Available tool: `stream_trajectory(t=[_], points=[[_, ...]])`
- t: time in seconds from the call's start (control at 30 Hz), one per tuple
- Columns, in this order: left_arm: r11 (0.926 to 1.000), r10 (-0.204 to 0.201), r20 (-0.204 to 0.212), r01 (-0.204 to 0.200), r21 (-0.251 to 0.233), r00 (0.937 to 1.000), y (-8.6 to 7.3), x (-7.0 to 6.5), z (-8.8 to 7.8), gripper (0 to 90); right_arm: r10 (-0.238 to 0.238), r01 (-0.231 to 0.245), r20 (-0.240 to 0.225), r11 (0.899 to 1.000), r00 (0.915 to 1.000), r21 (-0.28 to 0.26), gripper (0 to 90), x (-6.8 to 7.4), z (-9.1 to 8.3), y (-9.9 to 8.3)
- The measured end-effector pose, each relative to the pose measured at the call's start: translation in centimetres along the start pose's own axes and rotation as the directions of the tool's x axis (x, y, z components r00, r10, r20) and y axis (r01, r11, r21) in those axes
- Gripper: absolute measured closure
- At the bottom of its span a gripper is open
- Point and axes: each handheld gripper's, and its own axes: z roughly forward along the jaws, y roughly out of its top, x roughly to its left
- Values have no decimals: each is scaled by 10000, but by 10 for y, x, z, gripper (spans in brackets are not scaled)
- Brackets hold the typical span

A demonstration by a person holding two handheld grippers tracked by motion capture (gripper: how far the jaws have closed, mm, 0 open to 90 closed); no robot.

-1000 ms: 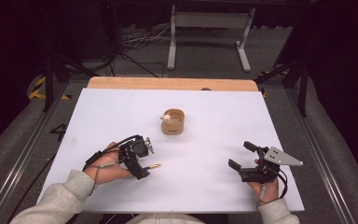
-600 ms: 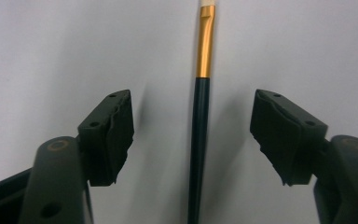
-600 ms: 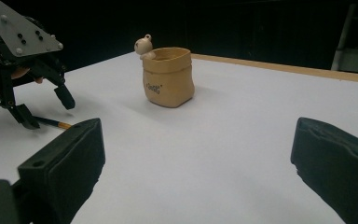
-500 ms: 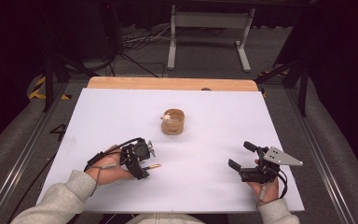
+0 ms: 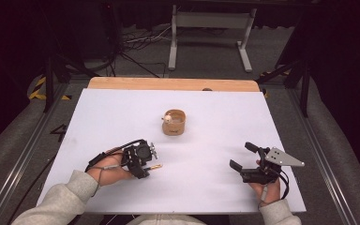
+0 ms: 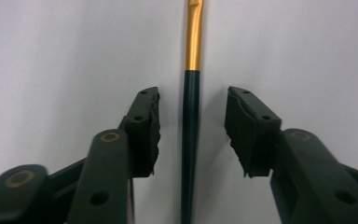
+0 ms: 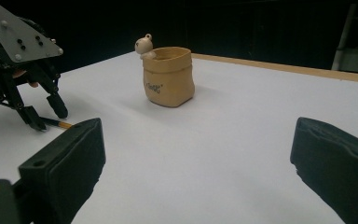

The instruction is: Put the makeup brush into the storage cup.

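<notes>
The left gripper (image 5: 146, 161) points down over a pen (image 6: 191, 116) with a dark barrel and gold end, lying on the white table (image 5: 122, 117) at about 7 o'clock from the tan pen holder (image 5: 174, 123). Its jaws have just been closing and straddle the barrel, pads not yet touching. At 5 o'clock, the right gripper (image 5: 243, 157) stands spread wide and empty.

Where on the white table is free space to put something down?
The white table is bare left and right of the tan sack-shaped pot, and between the left gripper and right gripper. It is crowded at the left gripper, astride the dark gold-tipped pen.
</notes>
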Motion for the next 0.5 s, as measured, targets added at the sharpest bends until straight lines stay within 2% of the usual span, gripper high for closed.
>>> stream_trajectory(t=[0.23,0.43,0.5], points=[[9998,109,21,-109,176,9999,1,-2,-1,727,5,-5,-19,10000,10000,3,35,0,0,0],[9985,408,29,-408,374,9992,3,-3,-1,814,36,-36,-54,10000,10000,25,35,0,0,0],[9981,451,44,-452,425,9990,3,-3,-1,816,22,-22,-63,10000,10000,12,36,0,0,0]])
